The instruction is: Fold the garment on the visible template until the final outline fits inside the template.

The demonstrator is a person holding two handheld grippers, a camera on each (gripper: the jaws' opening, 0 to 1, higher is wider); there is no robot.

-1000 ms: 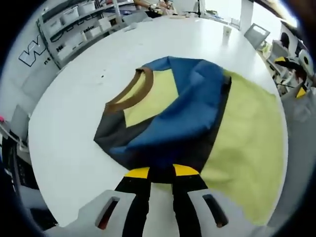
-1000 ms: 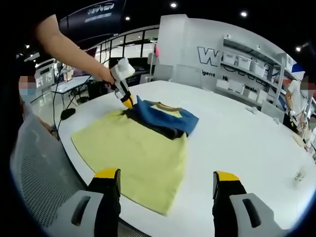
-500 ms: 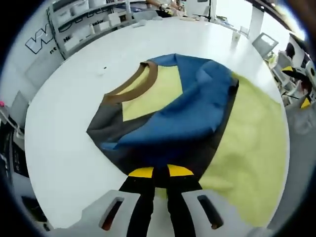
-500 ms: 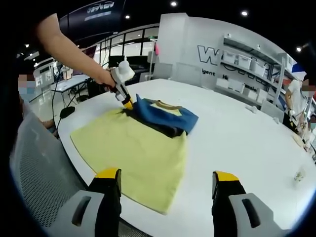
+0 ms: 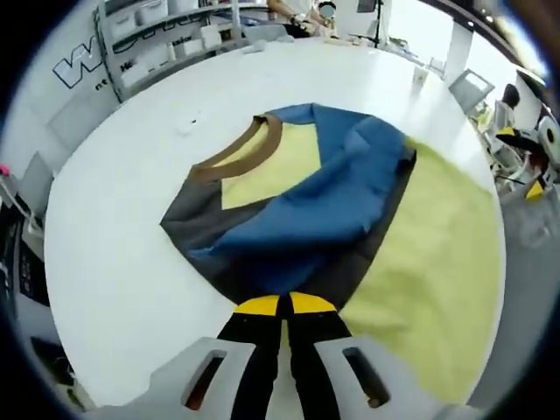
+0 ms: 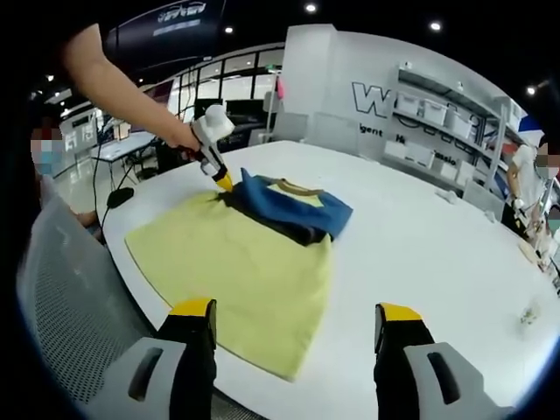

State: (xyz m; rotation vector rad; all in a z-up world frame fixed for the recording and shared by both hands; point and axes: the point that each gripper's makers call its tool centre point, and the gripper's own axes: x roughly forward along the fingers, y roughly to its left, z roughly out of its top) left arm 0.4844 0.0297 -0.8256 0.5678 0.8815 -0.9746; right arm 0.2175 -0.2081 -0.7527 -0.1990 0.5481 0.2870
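Observation:
A garment lies flat on the white table: yellow-green body, dark grey shoulder, brown collar, and a blue sleeve folded across its chest. My left gripper has its jaws together on the dark grey edge nearest me. In the right gripper view the garment spreads from the table's near edge, and the left gripper, held by a person's hand, touches its far left corner beside the blue sleeve. My right gripper is open, hovering above the yellow hem with nothing between its jaws.
The round table stretches bare to the right and behind the garment. Shelves with white bins line the far wall. A grey mesh chair back stands close at the left. The person's arm reaches in from the upper left.
My left gripper's jaws have closed from a small gap to touching at the dark grey edge. The right gripper has stayed open and still.

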